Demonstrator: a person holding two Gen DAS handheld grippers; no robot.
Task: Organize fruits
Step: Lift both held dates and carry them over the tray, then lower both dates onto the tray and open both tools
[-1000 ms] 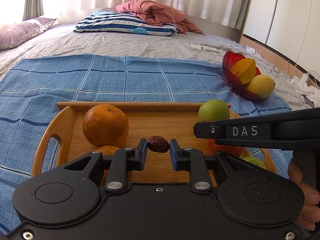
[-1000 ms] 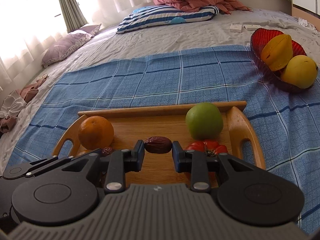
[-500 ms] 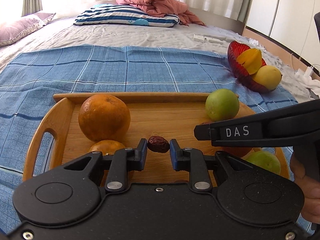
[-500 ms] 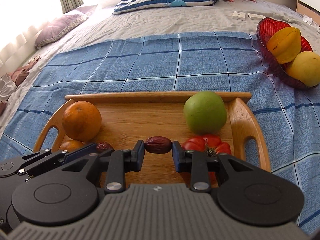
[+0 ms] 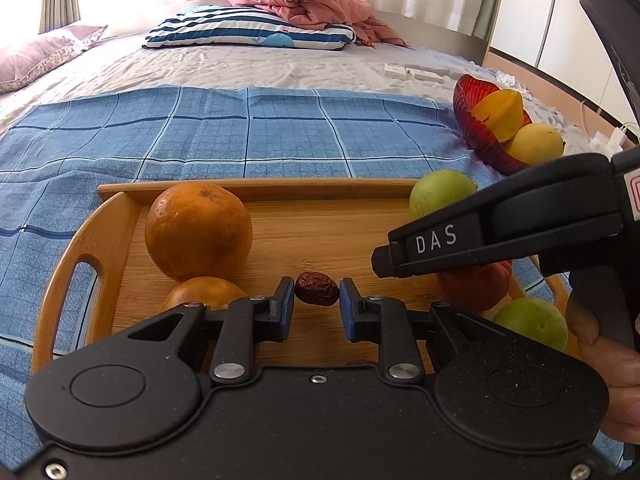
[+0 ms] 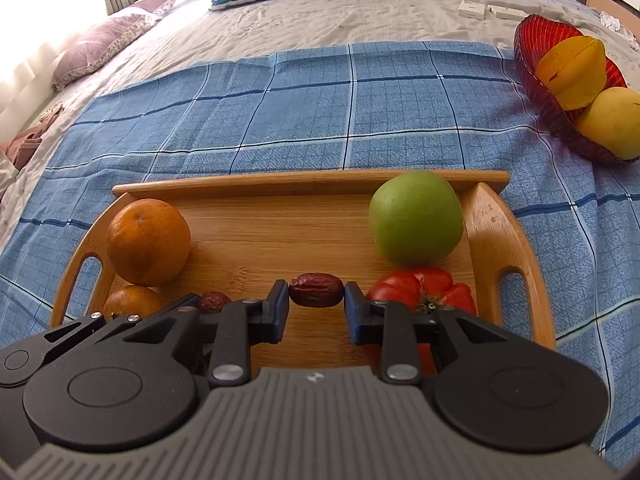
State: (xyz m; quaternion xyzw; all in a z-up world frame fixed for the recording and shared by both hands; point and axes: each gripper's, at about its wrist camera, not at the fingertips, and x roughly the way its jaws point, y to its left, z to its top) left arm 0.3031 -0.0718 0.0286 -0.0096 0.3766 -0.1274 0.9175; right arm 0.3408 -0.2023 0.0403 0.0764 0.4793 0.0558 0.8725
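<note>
A wooden tray (image 5: 320, 190) lies on a blue checked cloth. It holds a large orange (image 5: 198, 230), a small orange (image 5: 204, 294), a green apple (image 6: 416, 220), a red tomato (image 6: 420, 290) and a small green fruit (image 5: 532, 322). My left gripper (image 5: 316, 286) is shut on a wrinkled red date (image 5: 317, 289) just above the tray's near middle. My right gripper (image 6: 316, 288) is shut on a second red date (image 6: 316, 289), between the oranges and the tomato. The two grippers hang side by side over the tray, the left one's date (image 6: 214, 302) showing beside the right one.
A red glass bowl (image 6: 544, 92) with a starfruit (image 6: 572, 72) and a yellow fruit (image 6: 612, 122) sits on the bed beyond the tray's right end. Pillows and a pink blanket lie at the bed's head. A hand (image 5: 612, 360) grips the right tool.
The right gripper has sunk toward the tray and tipped further down, date still held. The left gripper has barely moved and keeps its date.
</note>
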